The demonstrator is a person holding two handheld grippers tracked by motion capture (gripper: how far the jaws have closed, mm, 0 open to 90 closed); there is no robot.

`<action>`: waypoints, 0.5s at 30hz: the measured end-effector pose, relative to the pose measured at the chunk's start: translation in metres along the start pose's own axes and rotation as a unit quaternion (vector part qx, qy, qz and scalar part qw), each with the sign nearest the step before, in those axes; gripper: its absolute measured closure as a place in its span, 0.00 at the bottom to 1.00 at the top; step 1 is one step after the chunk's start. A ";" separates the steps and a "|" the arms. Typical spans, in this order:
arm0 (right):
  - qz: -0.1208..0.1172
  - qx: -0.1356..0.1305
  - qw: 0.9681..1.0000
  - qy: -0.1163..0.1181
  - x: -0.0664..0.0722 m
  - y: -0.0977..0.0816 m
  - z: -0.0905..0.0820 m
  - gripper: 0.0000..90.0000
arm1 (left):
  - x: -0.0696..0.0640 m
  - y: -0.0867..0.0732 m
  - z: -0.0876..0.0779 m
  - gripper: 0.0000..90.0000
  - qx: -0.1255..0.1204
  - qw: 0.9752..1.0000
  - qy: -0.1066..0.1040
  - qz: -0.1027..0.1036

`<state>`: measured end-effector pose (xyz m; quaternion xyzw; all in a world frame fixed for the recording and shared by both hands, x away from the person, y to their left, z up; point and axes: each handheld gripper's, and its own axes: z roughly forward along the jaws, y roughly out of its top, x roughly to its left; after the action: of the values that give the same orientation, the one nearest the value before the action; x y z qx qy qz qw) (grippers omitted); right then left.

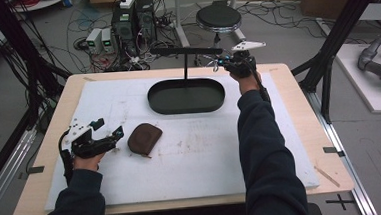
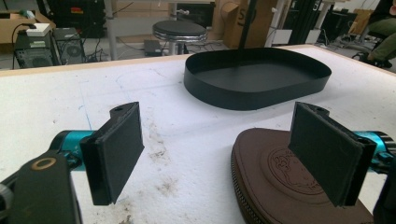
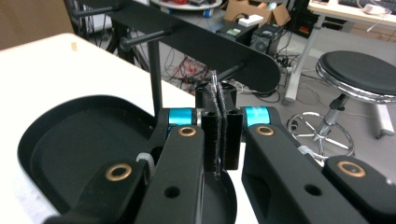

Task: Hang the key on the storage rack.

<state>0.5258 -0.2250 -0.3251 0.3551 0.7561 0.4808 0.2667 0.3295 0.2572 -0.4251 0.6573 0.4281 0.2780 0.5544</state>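
Note:
A brown zipped pouch (image 1: 144, 138) lies on the white mat, just right of my left gripper (image 1: 108, 130). In the left gripper view the pouch (image 2: 280, 186) sits under the right pad (image 2: 327, 154), and my left gripper (image 2: 219, 149) is open with nothing between its pads. A black stand has an oval tray (image 1: 158, 105), an upright post (image 1: 185, 70) and a horizontal bar (image 1: 185, 50). My right gripper (image 1: 223, 63) hovers at the bar's right end. In the right gripper view my right gripper (image 3: 218, 93) is shut on a thin clear piece (image 3: 214, 77); I cannot tell what it is.
The white mat (image 1: 206, 156) covers most of the wooden table (image 1: 299, 111). Beyond the far edge stand a round black stool (image 1: 218, 18), computer boxes (image 1: 133, 18) and loose cables on the floor. Black frame posts rise at both sides.

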 end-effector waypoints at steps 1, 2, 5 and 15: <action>0.000 0.000 1.000 0.000 0.000 0.000 0.000 1.00 | 0.000 0.000 0.000 0.20 0.000 1.000 0.000 0.000; 0.007 -0.006 1.000 0.001 -0.002 -0.001 0.001 0.99 | 0.000 0.000 0.000 0.20 0.000 1.000 0.000 0.000; 0.019 0.002 0.999 -0.027 -0.003 -0.004 0.007 0.96 | 0.000 0.000 0.000 0.20 0.000 1.000 0.001 0.001; 0.042 0.034 0.998 -0.016 -0.007 -0.015 -0.021 0.47 | -0.001 -0.001 0.000 0.20 0.001 1.000 -0.011 -0.001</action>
<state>0.5107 -0.2463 -0.3305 0.4036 0.7518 0.4597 0.2462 0.3287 0.2567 -0.4255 0.6605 0.4225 0.2697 0.5590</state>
